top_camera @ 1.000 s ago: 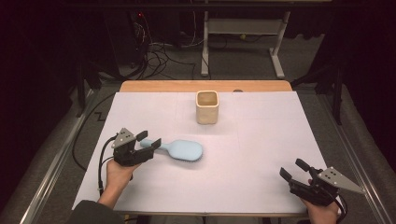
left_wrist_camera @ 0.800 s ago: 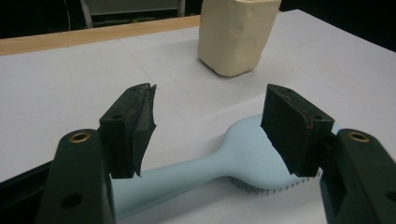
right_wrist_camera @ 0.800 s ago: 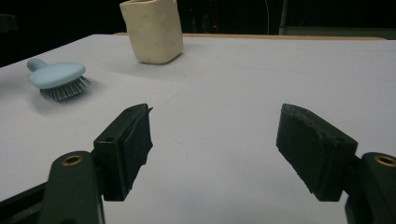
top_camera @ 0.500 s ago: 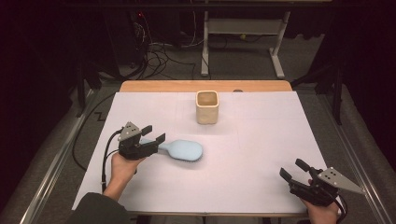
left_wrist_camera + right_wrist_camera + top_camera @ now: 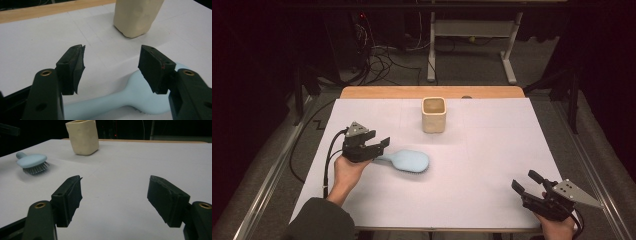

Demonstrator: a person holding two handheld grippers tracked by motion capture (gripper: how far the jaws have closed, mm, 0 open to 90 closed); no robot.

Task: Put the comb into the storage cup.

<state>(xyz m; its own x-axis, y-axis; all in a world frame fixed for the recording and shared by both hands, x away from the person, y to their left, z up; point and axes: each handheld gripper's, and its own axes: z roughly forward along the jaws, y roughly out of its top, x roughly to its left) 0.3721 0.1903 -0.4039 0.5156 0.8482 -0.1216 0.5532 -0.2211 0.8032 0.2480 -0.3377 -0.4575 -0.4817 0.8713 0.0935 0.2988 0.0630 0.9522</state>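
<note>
A light blue hairbrush (image 5: 409, 161) lies bristles down on the white table cover, left of centre, with its handle pointing left. My left gripper (image 5: 381, 145) hovers over that handle. In the left gripper view the left gripper (image 5: 112, 62) has its jaws apart, with the brush (image 5: 140, 97) just beneath them and neither pad touching it. The jaws have just been closing a little. A cream square cup (image 5: 433, 115) stands upright beyond the brush. My right gripper (image 5: 524, 181) rests open near the front right corner. From the right gripper (image 5: 115, 187) the brush (image 5: 32, 161) and cup (image 5: 83, 136) lie far off.
The white cover (image 5: 492, 150) spans the table, leaving a strip of bare wood (image 5: 432, 92) along the far edge. Beyond the table are cables on the floor and the legs of a white stand (image 5: 469, 55). A cable trails from the left gripper off the left side.
My left gripper has moved right and slightly up, ending over the brush handle. The brush, the cup and the right gripper have stayed where they were.
</note>
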